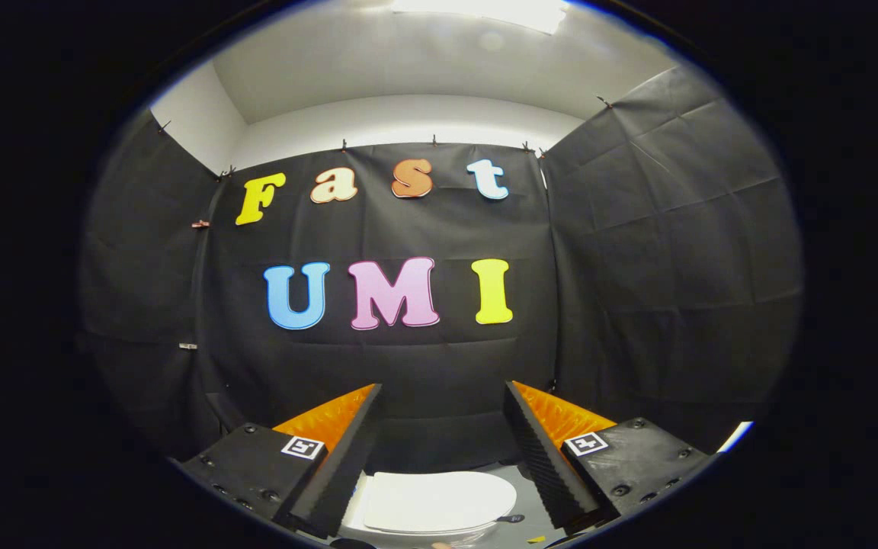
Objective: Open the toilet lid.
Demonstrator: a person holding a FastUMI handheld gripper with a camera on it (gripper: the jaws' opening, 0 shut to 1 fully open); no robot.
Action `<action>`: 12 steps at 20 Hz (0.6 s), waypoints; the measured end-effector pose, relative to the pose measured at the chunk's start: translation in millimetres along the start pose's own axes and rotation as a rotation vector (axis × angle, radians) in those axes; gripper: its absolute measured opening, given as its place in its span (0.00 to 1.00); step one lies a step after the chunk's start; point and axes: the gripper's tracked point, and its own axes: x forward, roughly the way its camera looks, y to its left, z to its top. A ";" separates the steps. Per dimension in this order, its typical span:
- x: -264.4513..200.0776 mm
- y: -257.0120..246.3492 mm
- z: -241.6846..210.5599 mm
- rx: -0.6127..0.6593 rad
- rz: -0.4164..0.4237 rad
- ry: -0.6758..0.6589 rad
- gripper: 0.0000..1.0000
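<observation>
Both fingers of our gripper (443, 396) spread wide, the closed toilet lid (439, 499) at bottom centre; we judge approach next

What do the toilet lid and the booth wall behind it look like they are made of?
Toilet lid, below and between the open gripper's fingers: probably hard plastic, smooth white and evenly lit. Booth wall: matte black cloth or similar sheet, creased and clipped along its top edge.

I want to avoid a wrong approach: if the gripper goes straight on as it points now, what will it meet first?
Probably the black cloth wall. The gripper, fingers open and holding nothing, points level at it, while the closed toilet lid lies lower, between the fingers. Depth is unclear.
</observation>
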 end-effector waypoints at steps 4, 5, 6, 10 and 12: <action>20.3 -34.6 -24.4 0.022 -0.051 0.033 0.99; 25.5 -45.9 -31.3 0.035 -0.071 0.045 0.98; 30.2 -57.1 -38.5 0.052 -0.089 0.058 0.98; 48.2 -98.9 -76.8 0.152 -0.134 0.119 0.98; 59.9 -122.0 -103.0 0.215 -0.171 0.166 0.98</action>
